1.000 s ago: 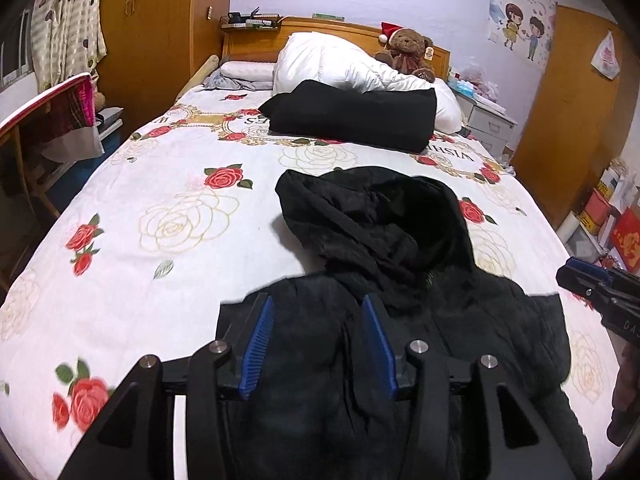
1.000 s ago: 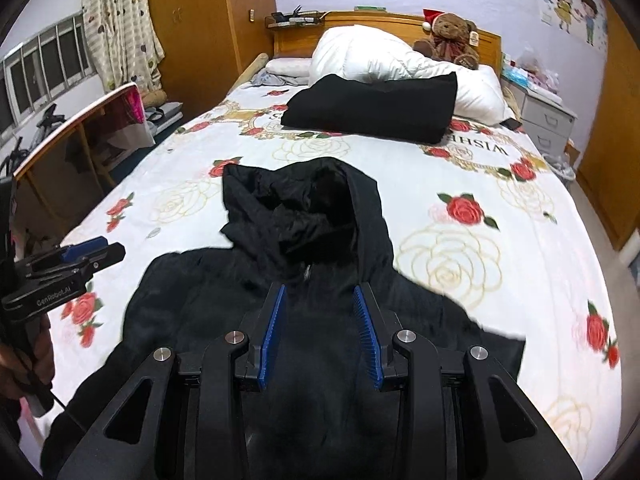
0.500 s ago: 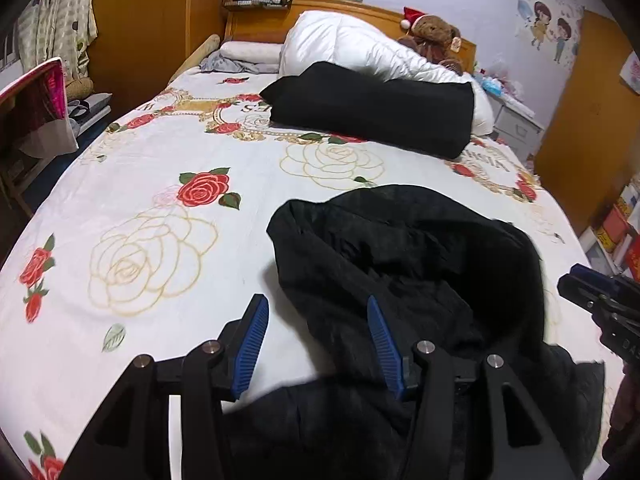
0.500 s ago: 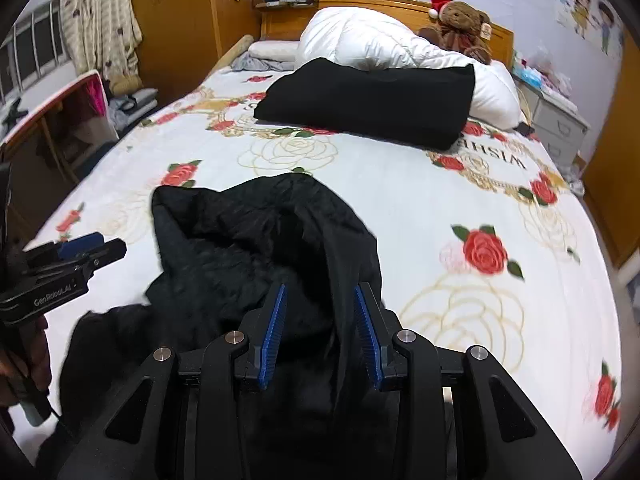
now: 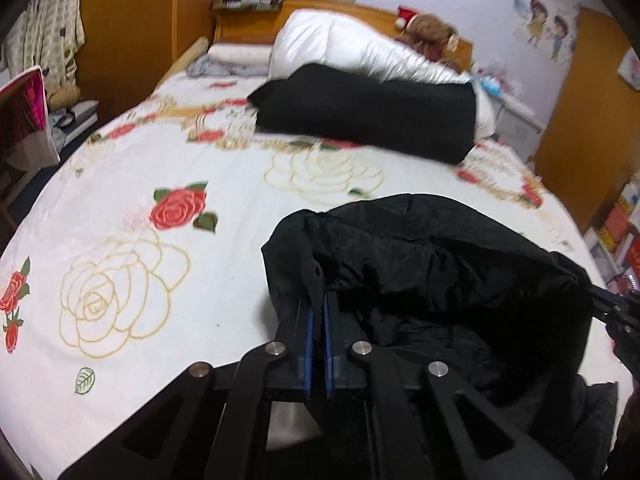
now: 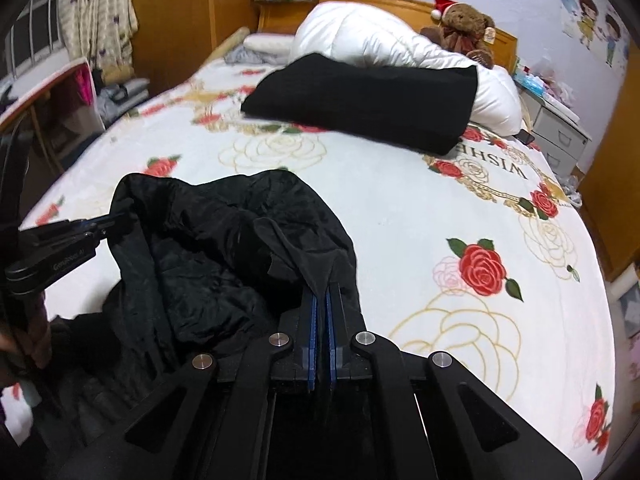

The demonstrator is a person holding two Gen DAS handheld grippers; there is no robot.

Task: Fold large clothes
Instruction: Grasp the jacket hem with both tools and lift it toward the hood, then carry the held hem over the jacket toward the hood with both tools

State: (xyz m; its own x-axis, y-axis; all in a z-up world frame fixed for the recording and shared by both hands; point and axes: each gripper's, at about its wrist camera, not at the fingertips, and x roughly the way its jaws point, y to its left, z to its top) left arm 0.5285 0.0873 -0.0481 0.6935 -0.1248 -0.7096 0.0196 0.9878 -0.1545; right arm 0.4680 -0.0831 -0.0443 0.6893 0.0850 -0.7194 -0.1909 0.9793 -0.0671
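Both grippers, left gripper (image 5: 317,304) and right gripper (image 6: 321,292), had just clenched on the black padded hooded jacket (image 5: 432,280); only the right view showed the brown teddy bear (image 6: 464,26) sharply.

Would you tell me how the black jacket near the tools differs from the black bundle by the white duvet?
The black jacket lies crumpled and open; the black bundle is folded flat. The jacket is pinched by the left tool and right tool; the bundle is untouched, leaning on the duvet. Both are black.
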